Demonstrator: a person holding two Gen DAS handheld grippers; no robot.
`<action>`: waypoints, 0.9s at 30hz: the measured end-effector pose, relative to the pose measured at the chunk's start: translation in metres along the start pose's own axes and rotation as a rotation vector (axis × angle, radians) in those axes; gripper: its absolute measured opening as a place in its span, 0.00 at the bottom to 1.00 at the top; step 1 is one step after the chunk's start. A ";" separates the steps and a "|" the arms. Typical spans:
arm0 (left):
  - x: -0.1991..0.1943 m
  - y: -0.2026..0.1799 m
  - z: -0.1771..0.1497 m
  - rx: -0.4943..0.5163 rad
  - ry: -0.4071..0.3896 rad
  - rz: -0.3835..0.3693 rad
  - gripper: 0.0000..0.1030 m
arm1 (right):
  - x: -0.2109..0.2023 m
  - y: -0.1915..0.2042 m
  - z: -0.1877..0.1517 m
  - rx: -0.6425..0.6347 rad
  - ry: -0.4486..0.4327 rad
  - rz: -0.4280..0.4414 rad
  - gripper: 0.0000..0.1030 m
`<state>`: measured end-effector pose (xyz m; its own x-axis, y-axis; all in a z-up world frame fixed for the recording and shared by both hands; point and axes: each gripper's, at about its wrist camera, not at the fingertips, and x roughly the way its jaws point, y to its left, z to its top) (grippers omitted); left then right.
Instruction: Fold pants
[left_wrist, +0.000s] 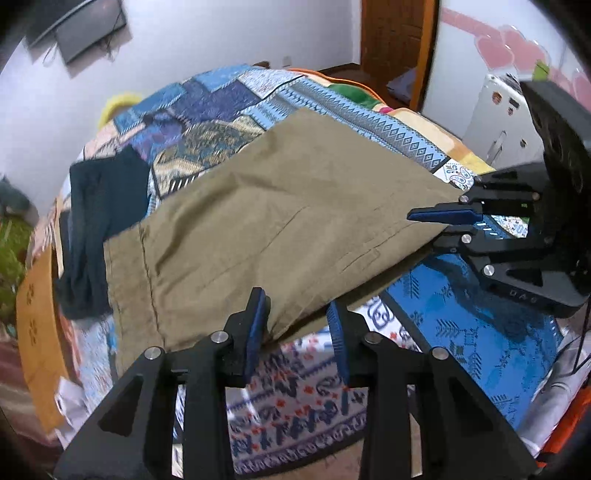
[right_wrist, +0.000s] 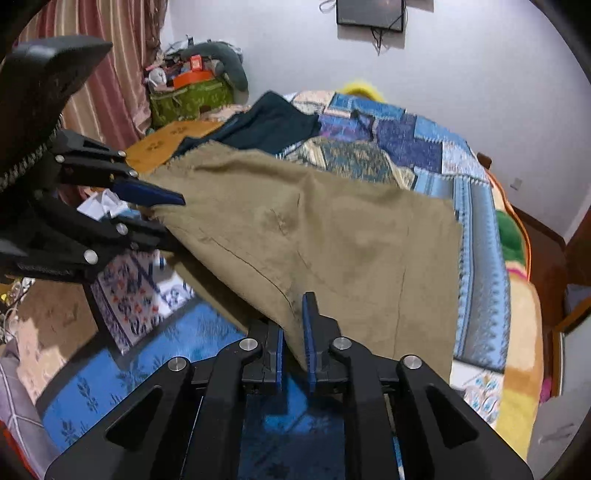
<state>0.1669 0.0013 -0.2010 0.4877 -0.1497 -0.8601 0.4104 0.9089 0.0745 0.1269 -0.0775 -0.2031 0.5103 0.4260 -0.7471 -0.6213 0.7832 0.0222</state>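
I pinch the near edge of the olive pants (left_wrist: 280, 206) with my left hand-held gripper (left_wrist: 295, 325) and right hand-held gripper (right_wrist: 293, 332), lifting it off the bed (left_wrist: 229, 92) to fold it over.

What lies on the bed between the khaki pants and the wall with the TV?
Patchwork bedspread, with a dark garment lying on it just past the pants. The right wrist view shows this best.

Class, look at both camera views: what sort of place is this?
Probably a bedroom: a bed under a blue patchwork quilt, striped pink curtains, a wooden door, and a dark wall-mounted screen.
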 end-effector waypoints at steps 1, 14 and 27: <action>-0.003 0.000 -0.003 -0.011 -0.004 0.003 0.34 | -0.001 0.000 0.000 0.006 0.002 -0.006 0.11; -0.063 0.069 -0.023 -0.274 -0.125 0.048 0.56 | -0.042 -0.017 0.001 0.169 -0.065 0.059 0.20; -0.009 0.111 -0.030 -0.428 -0.022 0.064 0.78 | -0.012 -0.026 0.028 0.262 -0.092 0.050 0.29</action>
<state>0.1848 0.1149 -0.1999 0.5200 -0.0919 -0.8492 0.0248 0.9954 -0.0926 0.1537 -0.0897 -0.1761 0.5421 0.4965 -0.6779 -0.4780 0.8457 0.2372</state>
